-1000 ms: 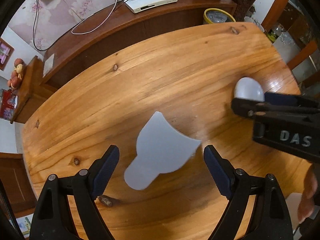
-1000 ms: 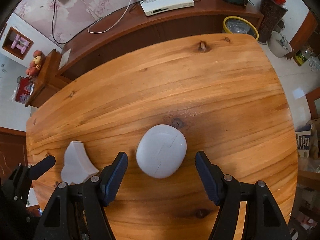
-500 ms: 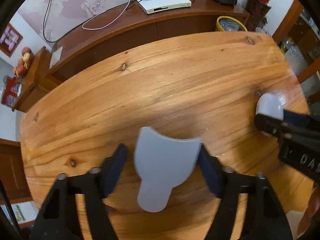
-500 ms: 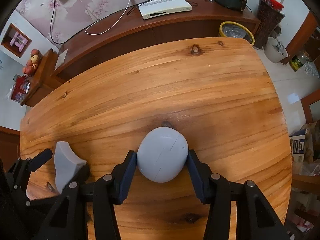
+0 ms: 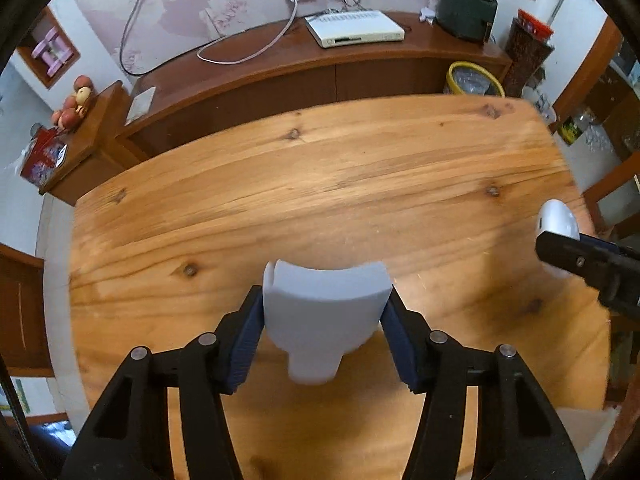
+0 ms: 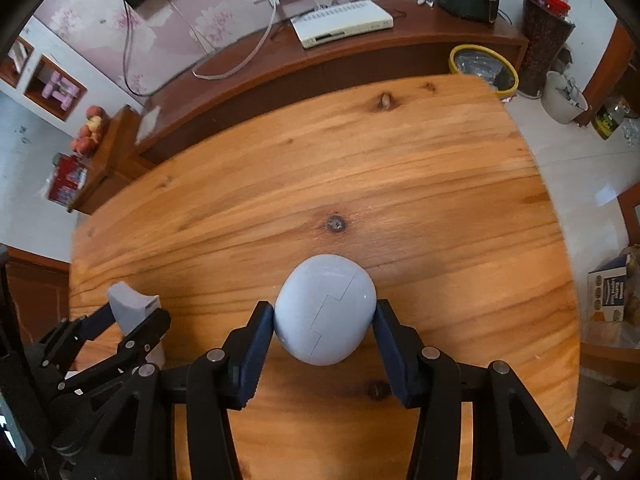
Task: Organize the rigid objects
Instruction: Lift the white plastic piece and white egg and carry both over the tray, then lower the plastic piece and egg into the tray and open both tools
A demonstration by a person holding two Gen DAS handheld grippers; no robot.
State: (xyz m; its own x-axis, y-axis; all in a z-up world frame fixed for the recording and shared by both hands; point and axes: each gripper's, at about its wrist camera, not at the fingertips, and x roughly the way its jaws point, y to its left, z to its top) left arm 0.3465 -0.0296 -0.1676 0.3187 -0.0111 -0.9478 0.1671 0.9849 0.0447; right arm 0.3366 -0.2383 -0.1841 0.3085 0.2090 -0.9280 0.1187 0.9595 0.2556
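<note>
Both pieces are gripped: the left claw [image 5: 322, 320] is clamping the flared block [image 5: 320, 316], the right claw [image 6: 324, 322] the egg [image 6: 325, 308]; placing them is what remains.

A pale grey-white plastic wedge piece [image 5: 324, 320] and a pale grey-white egg-shaped plastic shell [image 6: 325, 309] crossed by a stepped seam line are sitting between dark blue pads [image 5: 248, 340] on black frames. The orange-brown wooden table [image 6: 360, 184] is showing streaky grain and dark knots, and pink flowers are patterning the pale wallpaper [image 5: 208, 4].
</note>
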